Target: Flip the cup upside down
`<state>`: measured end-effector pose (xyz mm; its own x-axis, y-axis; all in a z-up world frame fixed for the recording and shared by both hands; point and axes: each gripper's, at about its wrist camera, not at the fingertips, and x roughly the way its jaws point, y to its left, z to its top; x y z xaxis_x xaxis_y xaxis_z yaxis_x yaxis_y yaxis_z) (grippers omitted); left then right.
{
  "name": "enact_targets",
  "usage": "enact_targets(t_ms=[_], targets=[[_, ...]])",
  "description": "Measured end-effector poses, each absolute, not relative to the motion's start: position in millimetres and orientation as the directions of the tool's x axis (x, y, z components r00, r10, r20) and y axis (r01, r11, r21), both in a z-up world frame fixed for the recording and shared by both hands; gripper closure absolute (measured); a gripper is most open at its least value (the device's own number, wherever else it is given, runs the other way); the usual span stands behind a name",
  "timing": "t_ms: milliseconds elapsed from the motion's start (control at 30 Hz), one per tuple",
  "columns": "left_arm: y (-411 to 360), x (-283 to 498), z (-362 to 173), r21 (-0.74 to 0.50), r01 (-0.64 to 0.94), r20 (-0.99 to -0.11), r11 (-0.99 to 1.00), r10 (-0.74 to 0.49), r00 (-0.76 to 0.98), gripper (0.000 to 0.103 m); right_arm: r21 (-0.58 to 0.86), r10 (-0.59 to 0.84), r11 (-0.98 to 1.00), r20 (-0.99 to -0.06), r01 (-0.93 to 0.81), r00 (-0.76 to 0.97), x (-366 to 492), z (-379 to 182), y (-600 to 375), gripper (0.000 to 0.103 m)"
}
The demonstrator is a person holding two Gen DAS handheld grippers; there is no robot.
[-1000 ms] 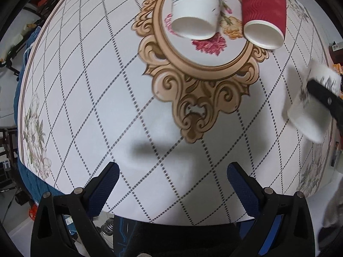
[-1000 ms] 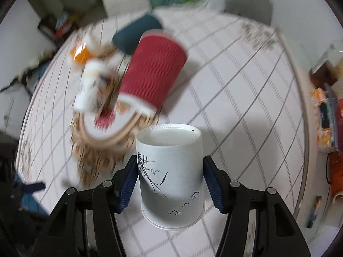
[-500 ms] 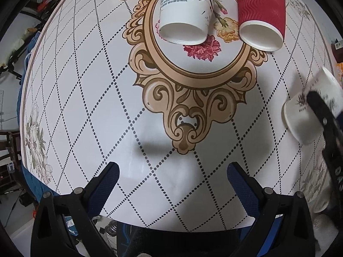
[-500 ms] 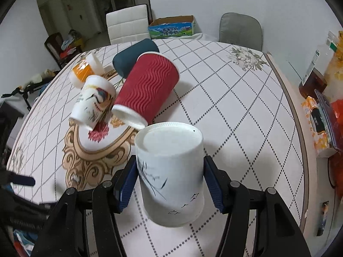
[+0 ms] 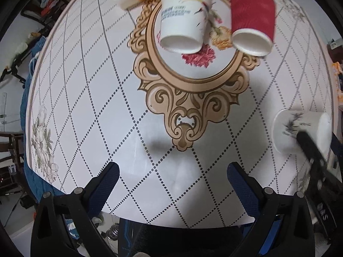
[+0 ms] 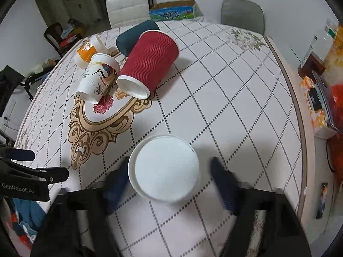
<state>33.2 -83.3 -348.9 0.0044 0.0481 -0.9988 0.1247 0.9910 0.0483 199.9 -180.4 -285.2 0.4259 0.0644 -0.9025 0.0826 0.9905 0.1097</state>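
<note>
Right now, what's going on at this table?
The white cup stands base-up on the table, between the right claw's fingers, which look spread off its sides. The left claw hovers open and empty near the table edge. The red cup and the bird-print cup lie tipped over farther back.

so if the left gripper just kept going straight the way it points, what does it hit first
Probably the bare tablecloth just ahead of the open left gripper, short of the gold scroll ornament; no cup lies in that line, though depth is unclear.

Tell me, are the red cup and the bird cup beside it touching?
Apart. The left wrist view shows a strip of tablecloth between the red cup and the bird cup along their whole length.
</note>
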Motion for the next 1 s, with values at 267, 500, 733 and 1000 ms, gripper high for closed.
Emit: enact_targets(t_ms=[267,500,733,1000], targets=[[-94.7,13.1,-295.7,0.067,0.15,-0.99,0.986,0.047,0.133,0.0,0.057,-0.018,0.982,-0.923,0.182,0.385,160.7,-231.9,-194.3,0.007],[-102.3,-11.9,-237.3,0.017,0.185,-0.972,0.983,-0.027,0.235,0.0,-0.001,-0.124,0.956,-0.909,0.294,0.399,114.1,-174.7,-204.4,0.007],[-98.0,-49.4,-181.9,0.01,0.24,-0.935,0.971,-0.076,0.347,0.0,0.003,-0.171,0.937,-0.869,0.351,0.464,63.5,-115.3,-194.8,0.007],[-74.8,-106.1,-116.9,0.001,0.279,-0.89,0.96,-0.126,0.438,0.0,0.016,-0.204,0.927,-0.815,0.374,0.543,-5.5,-38.5,-164.3,0.006]])
